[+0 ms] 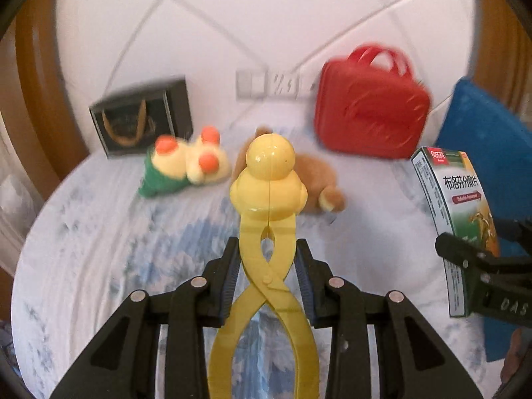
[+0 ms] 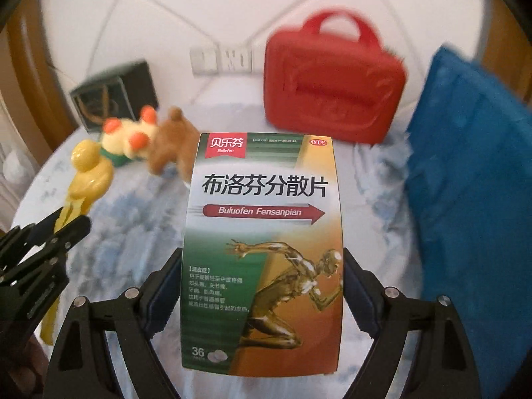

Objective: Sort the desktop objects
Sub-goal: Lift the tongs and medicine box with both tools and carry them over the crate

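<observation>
**Both grippers loaded above the tabletop**

Left gripper clamps the yellow duck-shaped tongs; right gripper clasps a medicine box reading "Buluofen Fensanpian", "OTC", "36". Beyond: plush toys, red case.

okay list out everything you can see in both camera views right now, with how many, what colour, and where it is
duck-shaped clamp toy: 1, yellow, held upright in the left tongs
medicine box: 1, green and orange, held in the right tongs
plush toy: 1, cream with orange spots and green, lying on the tablecloth at back left
brown plush toy: 1, brown, lying behind the clamp toy
red case: 1, red, with handles, standing at the back wall
dark box: 1, black, back left against the wall
blue cloth: 1, blue, right side
tablecloth: 1, white with blue pattern
wall sockets: white, count unclear
left tongs: black, shut
right tongs: black, shut
</observation>
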A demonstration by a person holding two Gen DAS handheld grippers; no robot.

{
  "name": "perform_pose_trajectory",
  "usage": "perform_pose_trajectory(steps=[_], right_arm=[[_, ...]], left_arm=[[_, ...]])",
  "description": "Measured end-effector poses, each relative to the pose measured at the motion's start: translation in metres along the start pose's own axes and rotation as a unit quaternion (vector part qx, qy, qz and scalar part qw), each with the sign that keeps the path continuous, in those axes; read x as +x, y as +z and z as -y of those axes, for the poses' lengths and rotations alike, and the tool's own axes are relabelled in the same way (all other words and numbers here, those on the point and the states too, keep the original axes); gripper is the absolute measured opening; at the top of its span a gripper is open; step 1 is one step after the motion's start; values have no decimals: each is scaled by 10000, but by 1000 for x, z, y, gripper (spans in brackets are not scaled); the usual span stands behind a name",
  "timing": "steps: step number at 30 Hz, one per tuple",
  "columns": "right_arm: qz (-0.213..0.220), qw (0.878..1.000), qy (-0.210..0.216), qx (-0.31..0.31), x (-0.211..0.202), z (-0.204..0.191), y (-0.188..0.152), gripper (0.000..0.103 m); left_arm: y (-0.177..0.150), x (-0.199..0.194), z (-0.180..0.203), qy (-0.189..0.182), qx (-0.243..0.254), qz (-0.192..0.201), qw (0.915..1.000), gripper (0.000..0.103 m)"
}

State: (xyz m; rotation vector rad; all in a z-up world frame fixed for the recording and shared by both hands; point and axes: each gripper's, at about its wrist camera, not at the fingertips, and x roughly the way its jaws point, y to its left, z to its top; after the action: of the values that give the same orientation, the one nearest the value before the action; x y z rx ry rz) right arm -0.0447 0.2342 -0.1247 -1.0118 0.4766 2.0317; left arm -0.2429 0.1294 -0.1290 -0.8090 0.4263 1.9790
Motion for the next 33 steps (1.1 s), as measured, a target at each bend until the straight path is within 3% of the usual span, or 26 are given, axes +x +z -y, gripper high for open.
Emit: perform_pose_trajectory(steps=[5, 12, 19, 25, 28, 33], right_arm=[[722, 9970, -276, 66, -93, -9, -12, 87], [1520, 9848, -758, 365, -215, 15, -20, 87], [2063, 9632, -1538, 781, -313, 94, -40, 87], [2240, 9520, -1846, 975, -350, 195, -66, 87], [2275, 9511, -1881, 909, -356, 243, -77, 87], [2103, 9575, -1792, 831, -342, 317, -87, 87]], left_arm=[[8, -69, 21, -458, 276, 663, 9964, 32], [29, -160, 85, -1443, 703, 1453, 9763, 32], [39, -232, 183, -2228, 1056, 1956, 9492, 32], [34, -273, 296, -2560, 1345, 2224, 9311, 32], [29, -276, 354, -2504, 1391, 2237, 9316, 32], [15, -258, 435, -2195, 1589, 1727, 9470, 32]])
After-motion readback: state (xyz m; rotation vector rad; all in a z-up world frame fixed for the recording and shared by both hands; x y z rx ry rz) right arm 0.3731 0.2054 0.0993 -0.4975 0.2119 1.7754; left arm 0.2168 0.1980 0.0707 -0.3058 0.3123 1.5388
